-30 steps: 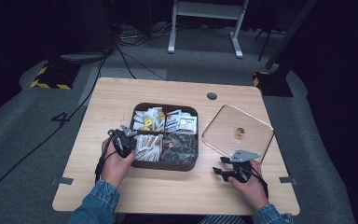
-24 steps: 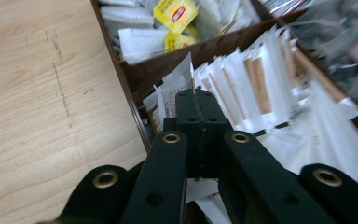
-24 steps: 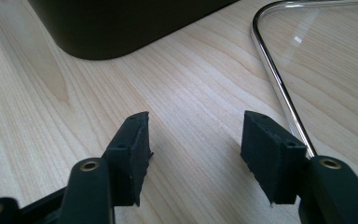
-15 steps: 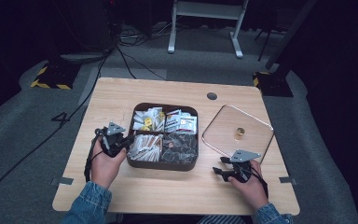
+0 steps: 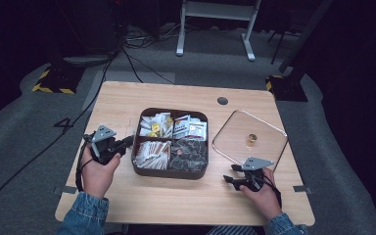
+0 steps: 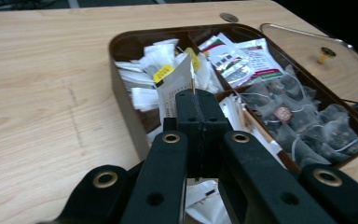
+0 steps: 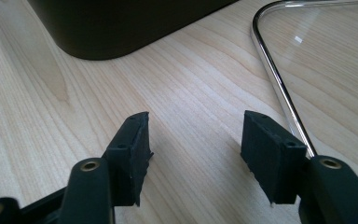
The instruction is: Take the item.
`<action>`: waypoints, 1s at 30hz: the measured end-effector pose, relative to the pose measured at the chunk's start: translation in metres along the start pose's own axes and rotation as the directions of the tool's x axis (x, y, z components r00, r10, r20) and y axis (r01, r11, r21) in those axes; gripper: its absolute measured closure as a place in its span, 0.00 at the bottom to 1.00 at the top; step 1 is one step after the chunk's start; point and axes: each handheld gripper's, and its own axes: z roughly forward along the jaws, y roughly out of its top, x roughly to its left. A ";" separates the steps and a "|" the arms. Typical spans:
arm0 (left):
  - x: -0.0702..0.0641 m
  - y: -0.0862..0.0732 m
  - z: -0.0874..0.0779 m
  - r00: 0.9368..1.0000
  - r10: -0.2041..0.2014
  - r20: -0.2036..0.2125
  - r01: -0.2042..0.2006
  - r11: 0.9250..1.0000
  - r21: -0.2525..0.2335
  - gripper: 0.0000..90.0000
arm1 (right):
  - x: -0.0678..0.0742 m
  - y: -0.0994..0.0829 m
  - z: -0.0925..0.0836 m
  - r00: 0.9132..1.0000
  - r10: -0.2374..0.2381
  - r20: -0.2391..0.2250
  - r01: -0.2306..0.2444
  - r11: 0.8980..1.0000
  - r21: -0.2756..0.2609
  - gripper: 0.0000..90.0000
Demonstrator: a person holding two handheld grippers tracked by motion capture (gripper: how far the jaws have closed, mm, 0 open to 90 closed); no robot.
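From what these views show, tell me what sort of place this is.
Probably a recording studio or lab: a lone wooden table on grey carpet, cables across the floor, black-and-yellow hazard tape, dark surroundings.

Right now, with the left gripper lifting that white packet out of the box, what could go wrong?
The left gripper pinches the white packet only at its edge, so it may slip and drop. The packet hangs just over the brown box's rim and could snag there. The glass lid lies close beside the open right gripper; a careless move might knock it.
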 end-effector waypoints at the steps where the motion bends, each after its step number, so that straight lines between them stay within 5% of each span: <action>1: 0.001 0.000 -0.001 1.000 0.001 -0.008 -0.001 1.000 -0.002 1.00 | 0.000 0.000 0.000 1.000 0.000 0.000 0.000 1.000 0.000 0.47; 15: 0.035 -0.004 -0.017 0.993 -0.036 -0.110 0.036 0.999 0.000 1.00 | 0.000 0.000 0.000 1.000 0.000 0.000 0.000 1.000 0.000 0.47; 22: 0.052 -0.010 -0.014 0.981 -0.038 -0.189 0.048 0.998 0.050 1.00 | 0.000 0.000 0.000 1.000 0.000 0.000 0.000 1.000 0.000 0.47; 30: 0.071 -0.022 -0.009 0.973 -0.076 -0.216 0.097 0.992 0.086 1.00 | 0.000 0.000 0.000 1.000 0.000 0.000 0.000 1.000 0.000 0.47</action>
